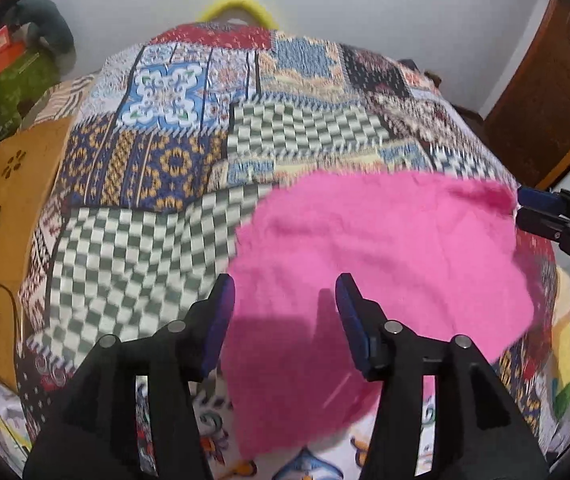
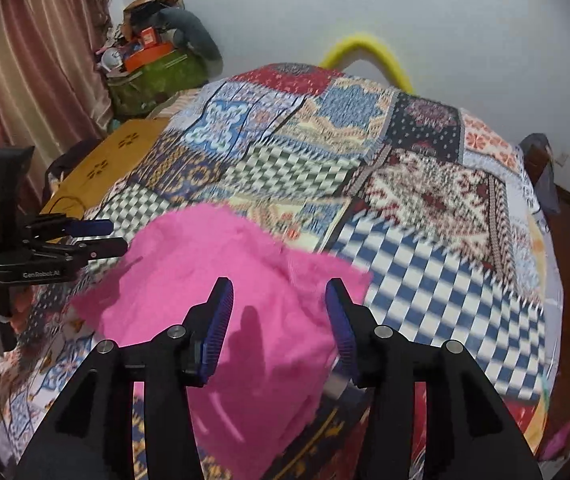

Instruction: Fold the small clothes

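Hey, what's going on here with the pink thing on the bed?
A person is working with two handheld grippers over a pink cloth that lies on a patchwork quilt. Both the left gripper and the right gripper are open and hover over the near part of the cloth; neither one is holding it. The cloth looks rumpled rather than neatly folded, and the pictures are blurred, so the tools seem to be moving.

Open quilt (image 2: 425, 240) beyond the pink cloth (image 2: 225, 300) — clutter pile (image 2: 153, 64) far-left.
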Demonstrator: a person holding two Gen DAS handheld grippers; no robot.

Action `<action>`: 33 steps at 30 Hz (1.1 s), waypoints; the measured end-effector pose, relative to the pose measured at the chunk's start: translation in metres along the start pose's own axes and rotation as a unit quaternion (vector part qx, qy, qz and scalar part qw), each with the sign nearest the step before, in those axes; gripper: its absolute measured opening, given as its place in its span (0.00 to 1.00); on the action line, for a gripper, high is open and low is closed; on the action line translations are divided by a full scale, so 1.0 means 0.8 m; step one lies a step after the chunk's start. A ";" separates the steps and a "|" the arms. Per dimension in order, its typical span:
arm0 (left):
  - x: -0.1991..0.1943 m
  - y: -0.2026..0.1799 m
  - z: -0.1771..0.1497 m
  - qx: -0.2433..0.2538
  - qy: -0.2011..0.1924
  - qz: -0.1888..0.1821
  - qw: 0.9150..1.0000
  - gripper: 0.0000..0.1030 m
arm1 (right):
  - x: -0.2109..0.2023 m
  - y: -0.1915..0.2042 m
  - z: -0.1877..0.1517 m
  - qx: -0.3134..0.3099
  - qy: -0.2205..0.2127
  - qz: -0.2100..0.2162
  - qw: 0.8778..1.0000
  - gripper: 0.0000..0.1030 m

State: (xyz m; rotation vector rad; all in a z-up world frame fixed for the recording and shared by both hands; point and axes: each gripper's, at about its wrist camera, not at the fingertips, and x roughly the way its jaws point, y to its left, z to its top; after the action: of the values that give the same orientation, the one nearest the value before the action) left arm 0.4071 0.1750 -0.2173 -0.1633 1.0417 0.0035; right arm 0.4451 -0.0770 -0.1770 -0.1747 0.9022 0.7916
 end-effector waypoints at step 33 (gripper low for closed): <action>0.061 0.053 -0.019 -0.176 0.033 -0.122 0.976 0.62 | 0.043 -0.034 -0.050 0.128 0.030 0.045 0.990 0.62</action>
State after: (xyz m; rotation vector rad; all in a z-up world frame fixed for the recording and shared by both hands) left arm 0.4158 0.2110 -0.2723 -0.6169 1.0757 -0.0404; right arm 0.4507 -0.0956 -0.2329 0.0672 1.0648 0.7489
